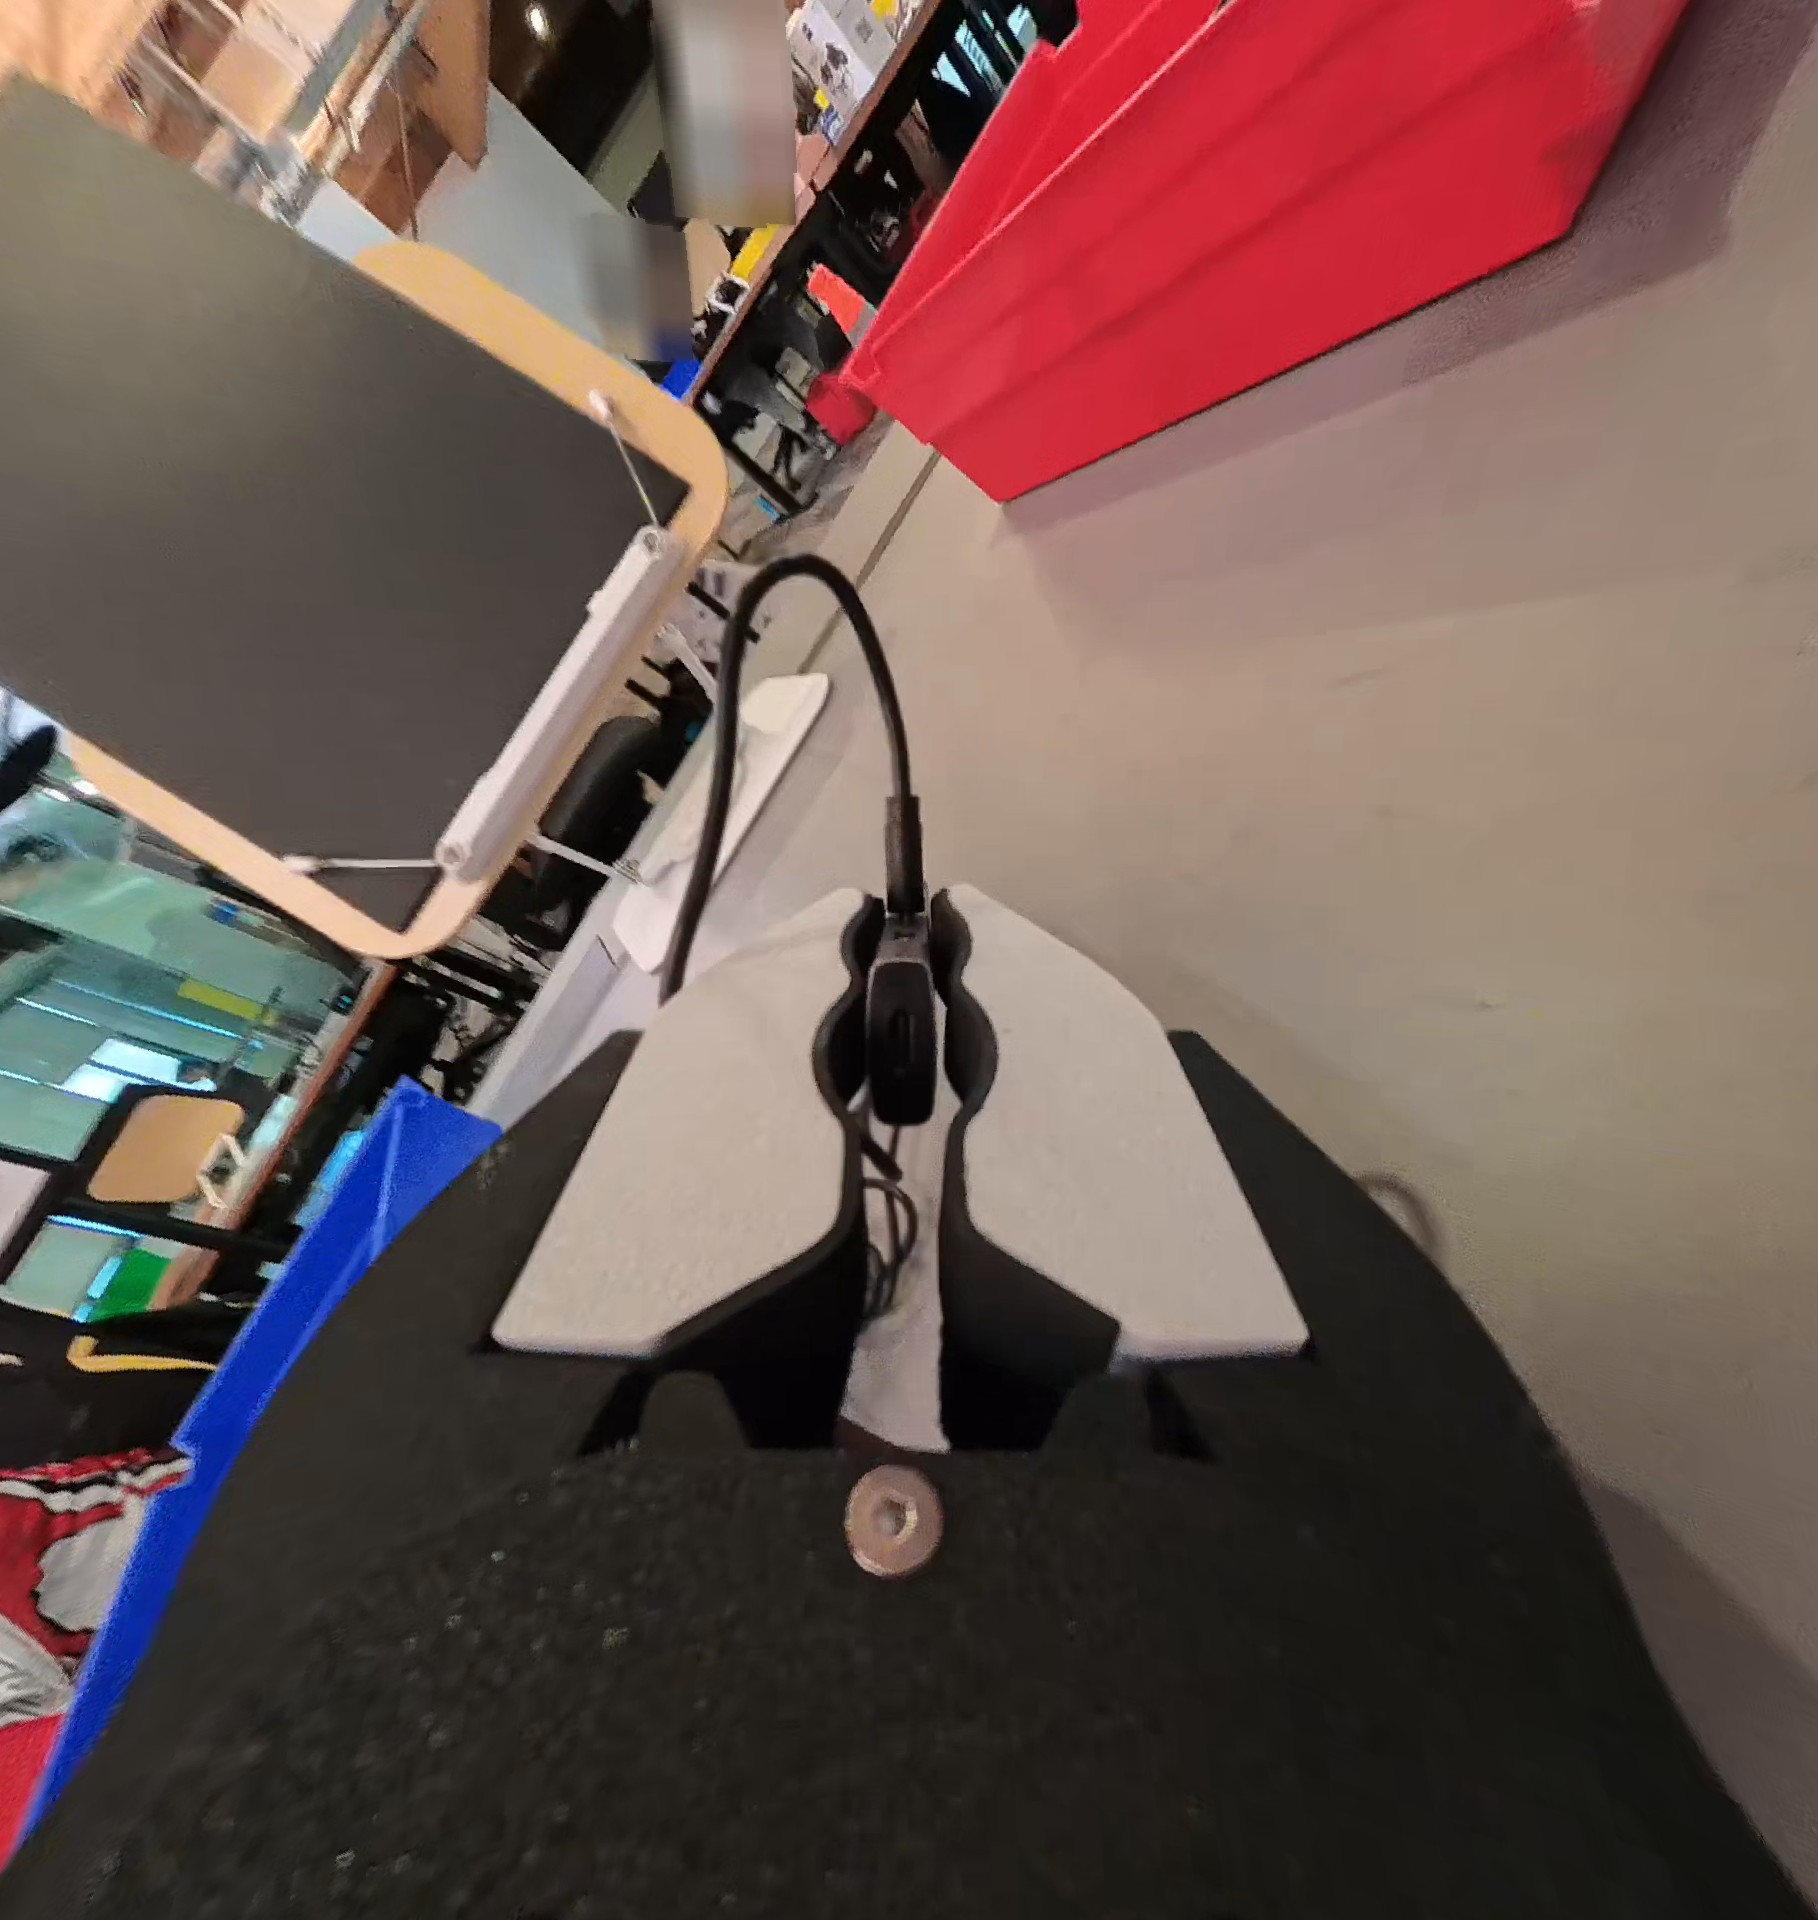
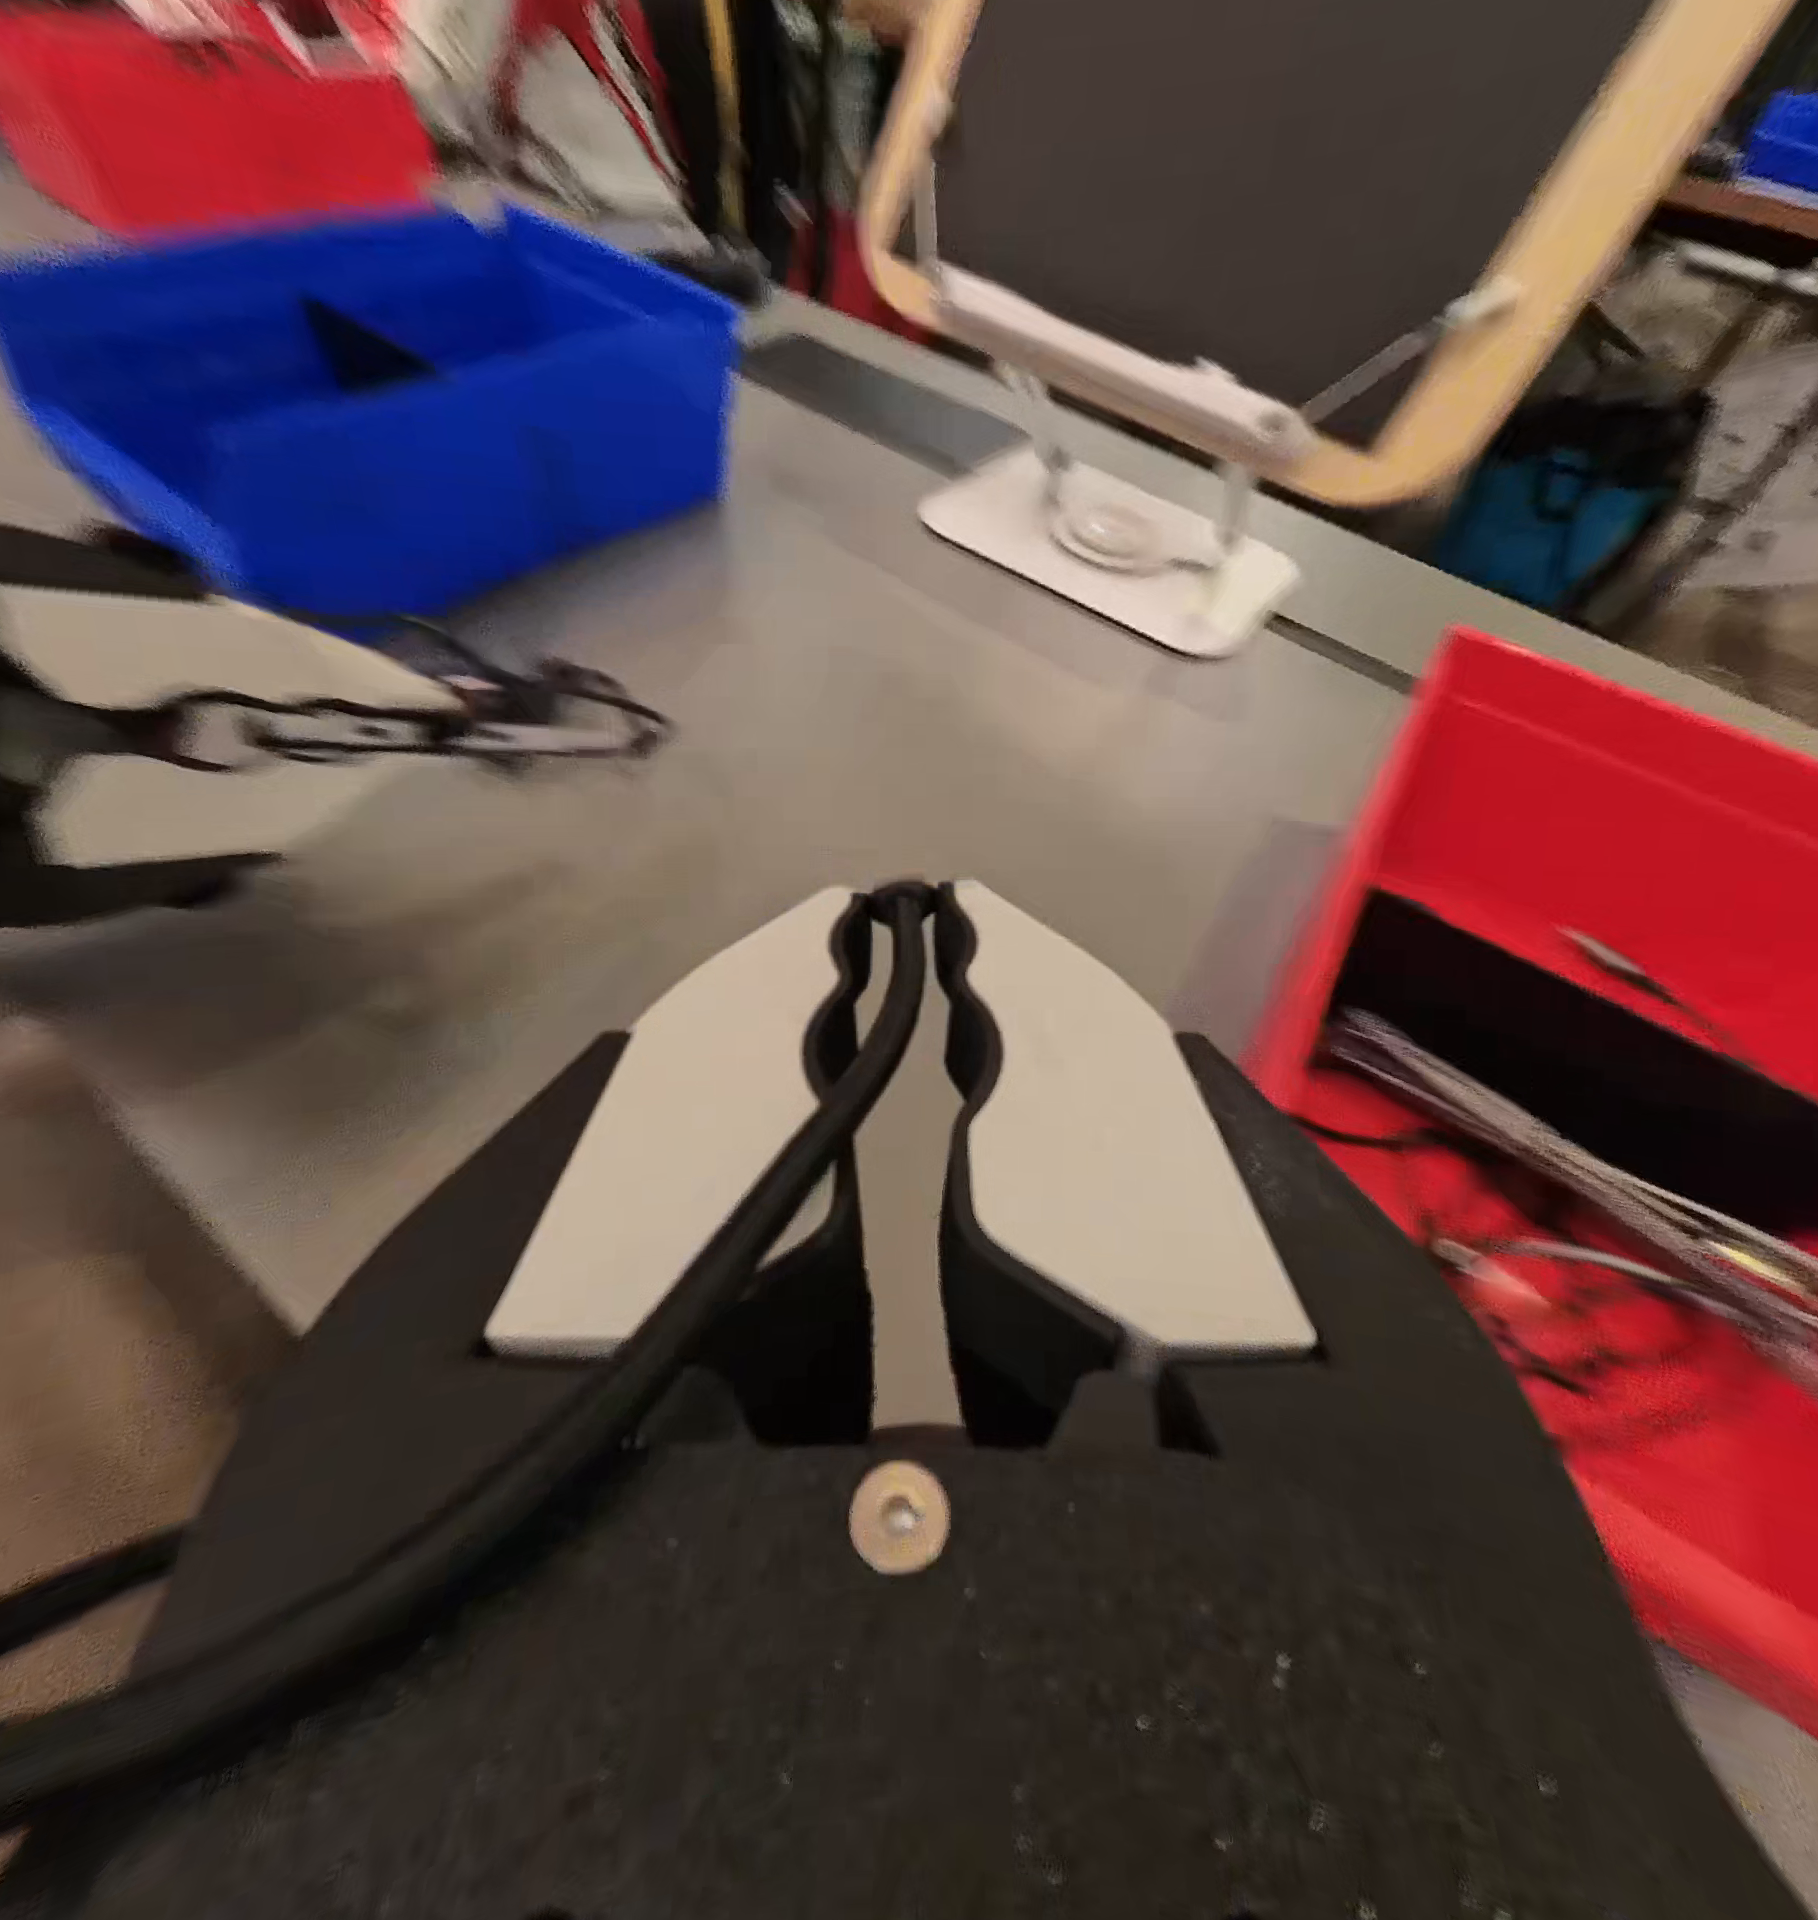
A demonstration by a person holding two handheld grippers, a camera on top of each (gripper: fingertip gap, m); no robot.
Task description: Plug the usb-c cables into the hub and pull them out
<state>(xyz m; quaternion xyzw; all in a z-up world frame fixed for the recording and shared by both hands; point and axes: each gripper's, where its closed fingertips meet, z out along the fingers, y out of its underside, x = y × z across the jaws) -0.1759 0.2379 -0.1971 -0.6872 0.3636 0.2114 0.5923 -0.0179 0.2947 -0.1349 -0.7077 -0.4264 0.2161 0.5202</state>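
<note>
Left gripper (image 1: 900, 914) clamped on black hub (image 1: 900, 1039), held between fingers (image 1: 1050, 1039). Hub's cable (image 1: 889, 707) arcs forward from tips, loops back down left. Grey table (image 1: 1404, 831) beneath. Red bin (image 1: 1196, 260) ahead right; blue bin (image 1: 365, 1226) behind left.

Grey tabletop (image 2: 884, 727) across mid-frame. Blue bin (image 2: 385, 416) upper left, red bin (image 2: 1611, 831) at right edge. Wood-framed dark panel (image 2: 1248, 187) on white stand (image 2: 1113, 561) upper right. Cluttered shelving (image 1: 843, 208) along top.

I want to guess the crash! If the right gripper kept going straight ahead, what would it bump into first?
Probably the white stand base of the dark panel; the grey table before it looks bare. The right gripper, pinching a black cable, aims there; depth is unclear.
</note>
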